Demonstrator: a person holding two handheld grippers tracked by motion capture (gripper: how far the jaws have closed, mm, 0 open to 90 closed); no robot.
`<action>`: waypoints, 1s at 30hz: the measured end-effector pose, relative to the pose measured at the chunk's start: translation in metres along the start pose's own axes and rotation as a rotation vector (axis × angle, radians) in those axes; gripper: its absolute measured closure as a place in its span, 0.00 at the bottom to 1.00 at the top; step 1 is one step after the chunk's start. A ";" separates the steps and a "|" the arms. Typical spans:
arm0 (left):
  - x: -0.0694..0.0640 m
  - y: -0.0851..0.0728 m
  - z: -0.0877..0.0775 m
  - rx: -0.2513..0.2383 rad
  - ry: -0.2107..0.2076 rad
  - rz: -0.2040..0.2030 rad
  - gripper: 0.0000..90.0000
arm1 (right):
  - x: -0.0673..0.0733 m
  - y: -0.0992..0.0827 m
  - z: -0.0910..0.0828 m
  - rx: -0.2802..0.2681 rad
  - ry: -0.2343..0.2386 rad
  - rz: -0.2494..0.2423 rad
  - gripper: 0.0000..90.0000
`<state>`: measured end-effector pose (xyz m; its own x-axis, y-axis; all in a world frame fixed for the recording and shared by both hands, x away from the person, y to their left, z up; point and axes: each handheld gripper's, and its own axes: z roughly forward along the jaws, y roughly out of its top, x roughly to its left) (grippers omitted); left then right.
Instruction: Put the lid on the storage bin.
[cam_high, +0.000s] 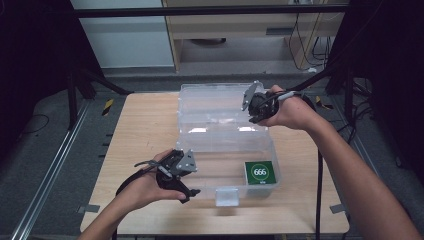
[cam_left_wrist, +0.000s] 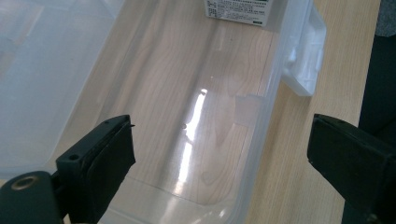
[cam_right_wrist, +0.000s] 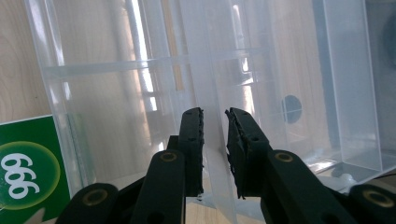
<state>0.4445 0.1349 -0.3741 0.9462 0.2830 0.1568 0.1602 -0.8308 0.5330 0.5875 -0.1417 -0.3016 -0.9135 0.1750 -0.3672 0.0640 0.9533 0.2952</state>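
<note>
Tongs in both hands worked a clear plastic box (cam_high: 220, 145) on the wooden bench (cam_high: 145, 130), seen from the high view: the right tongs (cam_high: 256, 106) sat at the upright lid's (cam_high: 212, 105) right edge, while the left tongs (cam_high: 187, 187) hovered just beside the box's near left corner. A green pack marked 666 (cam_high: 260, 172) lay flat in the near right corner of the base, the lone item visible inside; a white latch (cam_high: 226, 196) jutted from the front wall.

From the left gripper view, the left tongs (cam_left_wrist: 224, 158) stood released, jaws wide apart with the box's end wall (cam_left_wrist: 254, 154) between them but untouched. The pack (cam_left_wrist: 236, 11) lay at the far end of the otherwise bare floor.

From the right gripper view, the right tongs (cam_right_wrist: 214, 140) were nearly clenched on a thin edge of the clear lid (cam_right_wrist: 212, 93); whether the pads actually pinched it could not be told. The pack (cam_right_wrist: 28, 172) showed lower left.

Slick, thin plastic looked liable to slip from so slight a hold, letting the lid drop. With the left tongs gripping nothing, a pull on the lid might also drag or tip the light box.
</note>
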 end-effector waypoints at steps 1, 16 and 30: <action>0.000 -0.001 0.002 0.010 -0.004 0.000 0.08 | 0.000 0.000 0.002 0.006 0.007 -0.009 0.86; -0.006 -0.003 0.016 0.079 -0.067 0.046 0.35 | 0.003 0.004 0.002 0.036 0.001 -0.042 0.89; -0.001 -0.009 0.037 0.147 -0.128 0.046 0.67 | 0.003 0.002 0.002 0.033 -0.005 -0.031 0.88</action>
<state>0.4524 0.1247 -0.4101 0.9801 0.1874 0.0660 0.1463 -0.9053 0.3987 0.5856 -0.1390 -0.3036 -0.9133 0.1463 -0.3801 0.0488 0.9658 0.2545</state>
